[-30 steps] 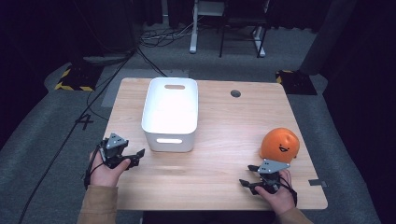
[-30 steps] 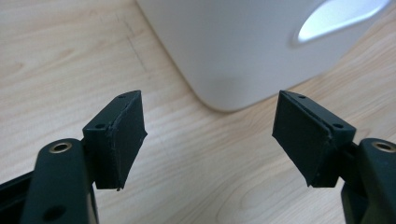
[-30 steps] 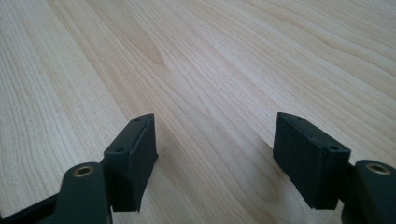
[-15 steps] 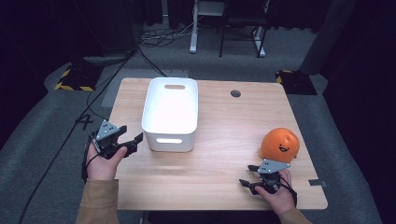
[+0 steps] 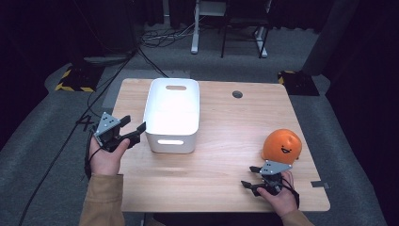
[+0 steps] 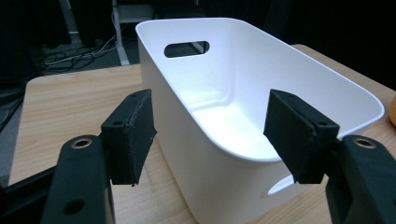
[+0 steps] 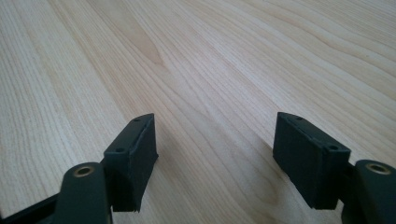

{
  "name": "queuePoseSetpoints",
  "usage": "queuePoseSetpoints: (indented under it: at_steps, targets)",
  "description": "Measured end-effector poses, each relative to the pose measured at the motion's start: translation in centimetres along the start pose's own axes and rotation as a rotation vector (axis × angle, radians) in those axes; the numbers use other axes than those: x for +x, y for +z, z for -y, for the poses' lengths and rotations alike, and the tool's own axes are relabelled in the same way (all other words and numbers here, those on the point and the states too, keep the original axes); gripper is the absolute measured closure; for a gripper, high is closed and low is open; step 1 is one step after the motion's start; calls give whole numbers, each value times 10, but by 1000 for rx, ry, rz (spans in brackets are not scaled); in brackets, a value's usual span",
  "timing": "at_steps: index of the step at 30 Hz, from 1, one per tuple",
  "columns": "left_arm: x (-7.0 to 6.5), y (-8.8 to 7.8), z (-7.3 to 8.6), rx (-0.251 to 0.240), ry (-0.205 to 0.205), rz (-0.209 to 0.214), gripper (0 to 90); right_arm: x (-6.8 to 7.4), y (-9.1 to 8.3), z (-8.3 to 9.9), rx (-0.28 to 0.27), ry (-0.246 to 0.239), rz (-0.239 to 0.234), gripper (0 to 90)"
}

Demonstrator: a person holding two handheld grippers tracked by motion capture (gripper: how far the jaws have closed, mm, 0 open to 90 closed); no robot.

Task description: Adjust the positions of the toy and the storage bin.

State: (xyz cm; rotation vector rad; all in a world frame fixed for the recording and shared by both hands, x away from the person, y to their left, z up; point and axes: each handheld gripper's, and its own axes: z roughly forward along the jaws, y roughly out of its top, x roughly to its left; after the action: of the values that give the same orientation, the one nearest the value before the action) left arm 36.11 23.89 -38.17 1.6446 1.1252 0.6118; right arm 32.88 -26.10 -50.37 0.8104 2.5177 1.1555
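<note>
A white plastic bin (image 5: 171,134) with handle slots stands empty on the wooden table (image 5: 226,122), left of centre. My left gripper (image 5: 134,124) hovers off the table just left of the bin's near corner, pointing at it. In the left gripper view this gripper (image 6: 210,135) frames the bin's near corner (image 6: 224,186); its jaws have just been closing, the pads touch nothing and nothing is gripped. An orange ball with a smiling face (image 5: 281,145) sits at the right. My right gripper (image 5: 248,176) rests low in front of it, open over bare wood (image 7: 187,56).
A round cable hole (image 5: 237,94) lies in the table's far part. Off the table are cables on the grey floor (image 5: 155,42), yellow-black floor markings (image 5: 73,87) and a desk frame (image 5: 226,28) behind.
My left gripper has risen off the table and drawn closer to the bin's left side, with its jaws narrower than before. The right gripper and the ball have not moved.
</note>
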Motion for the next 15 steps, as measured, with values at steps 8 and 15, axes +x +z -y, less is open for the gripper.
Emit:
queuePoseSetpoints:
  at_steps: [8,15]
  targets:
    - [-2,28,1,44,18,-3,396,0,0,0,2,-6,1,309]
    - [4,38,7,83,3,-1,400,0,0,0,1,-1,0,309]
